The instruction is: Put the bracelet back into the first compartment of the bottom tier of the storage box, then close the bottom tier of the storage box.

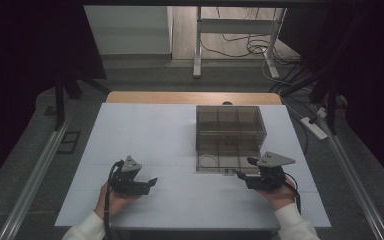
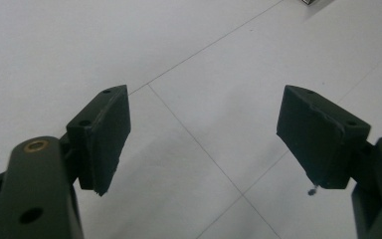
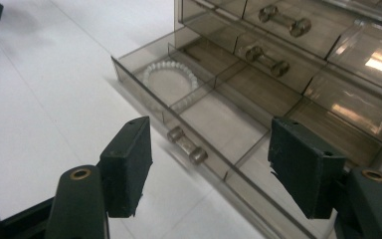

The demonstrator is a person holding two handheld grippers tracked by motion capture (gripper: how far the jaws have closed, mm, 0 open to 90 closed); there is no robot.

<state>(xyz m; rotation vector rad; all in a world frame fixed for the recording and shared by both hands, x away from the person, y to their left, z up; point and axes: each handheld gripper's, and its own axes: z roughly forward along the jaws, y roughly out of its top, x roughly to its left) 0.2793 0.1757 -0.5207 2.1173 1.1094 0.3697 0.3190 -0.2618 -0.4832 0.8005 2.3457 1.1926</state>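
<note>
I see a smoky, see-through plastic drawer box (image 1: 230, 131) standing on the white, smooth counter (image 1: 145, 130), which is crossed by thin seam lines. Its bottom drawer (image 3: 219, 117) is pulled out toward me, boxy, thin-walled and split by partitions. In the drawer's far-left compartment lies a ring-shaped bracelet of pale round beads (image 3: 171, 79). A small clear barrel-shaped handle (image 3: 186, 145) sticks out from the drawer's front wall.

My right tongs (image 3: 206, 169) are just in front of that drawer front, jaws spread wide with the handle between them but untouched, gripping nothing. My left tongs (image 2: 204, 139) rest well left of the drawer box over bare counter, jaws wide apart and empty.

Left of the drawer box the counter lies open to its edge. The upper drawers are closed behind their own handles.
</note>
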